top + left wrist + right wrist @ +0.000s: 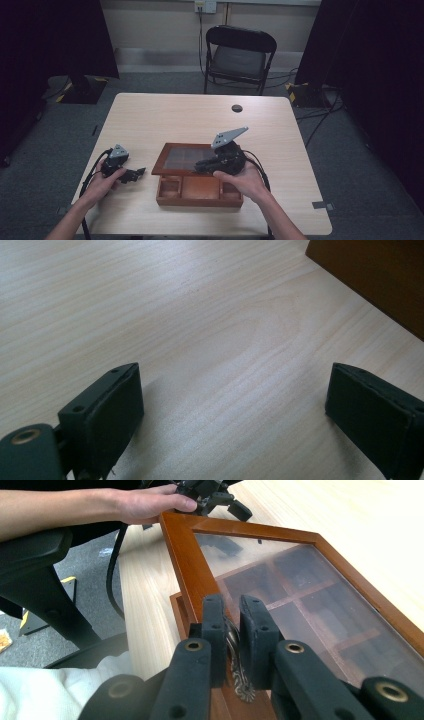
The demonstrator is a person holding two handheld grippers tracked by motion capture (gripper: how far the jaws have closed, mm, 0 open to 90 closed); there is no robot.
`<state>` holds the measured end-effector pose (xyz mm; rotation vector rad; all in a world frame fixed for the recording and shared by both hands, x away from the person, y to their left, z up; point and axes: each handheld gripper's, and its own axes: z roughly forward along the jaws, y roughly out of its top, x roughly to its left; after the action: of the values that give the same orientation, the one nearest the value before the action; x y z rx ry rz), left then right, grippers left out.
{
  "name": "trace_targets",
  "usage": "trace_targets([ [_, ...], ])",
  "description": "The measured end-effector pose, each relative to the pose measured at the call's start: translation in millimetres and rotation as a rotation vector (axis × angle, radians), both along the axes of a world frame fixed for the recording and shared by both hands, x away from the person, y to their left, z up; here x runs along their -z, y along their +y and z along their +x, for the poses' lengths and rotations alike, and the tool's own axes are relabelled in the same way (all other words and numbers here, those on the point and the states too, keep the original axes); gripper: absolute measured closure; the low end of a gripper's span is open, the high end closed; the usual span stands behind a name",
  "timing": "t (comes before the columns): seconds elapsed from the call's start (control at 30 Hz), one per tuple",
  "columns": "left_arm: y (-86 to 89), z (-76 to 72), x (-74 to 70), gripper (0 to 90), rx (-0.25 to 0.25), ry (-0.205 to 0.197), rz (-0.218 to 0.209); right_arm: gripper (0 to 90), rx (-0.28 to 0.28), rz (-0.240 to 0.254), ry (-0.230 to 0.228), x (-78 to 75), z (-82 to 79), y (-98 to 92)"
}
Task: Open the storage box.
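I counted two grippers in my hands: my left gripper [131, 174] and my right gripper [204, 166]. One wooden box [199, 192] sat on the one tabletop [165, 117], with one glass-paned lid [182, 159] raised on it. Three open compartments showed along the box's front. One small metal clasp [239, 672] sat between my right gripper's jaws. One folding chair [239, 56] stood beyond the tabletop, and one dark round hole [237, 108] marked its far side.

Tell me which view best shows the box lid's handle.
Right gripper view: the metal handle sits clamped between the right hand-held gripper jaws, close up. In the high view that gripper covers it; the left gripper view catches a box corner.
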<state>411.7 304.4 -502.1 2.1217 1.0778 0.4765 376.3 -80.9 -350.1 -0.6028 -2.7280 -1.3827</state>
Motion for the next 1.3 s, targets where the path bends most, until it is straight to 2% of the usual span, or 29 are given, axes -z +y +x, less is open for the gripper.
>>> trace_targets([
  [0.73,-0.7,-0.2,0.5,7.8,-0.007,0.002,-0.013,82.0,0.021,0.023,0.001,-11.8,9.2,-1.7],
  [1.3,0.0,0.1,0.0,7.8,0.0,0.0,0.001,82.0,0.03,0.028,-0.007,-16.7,12.4,-1.8],
])
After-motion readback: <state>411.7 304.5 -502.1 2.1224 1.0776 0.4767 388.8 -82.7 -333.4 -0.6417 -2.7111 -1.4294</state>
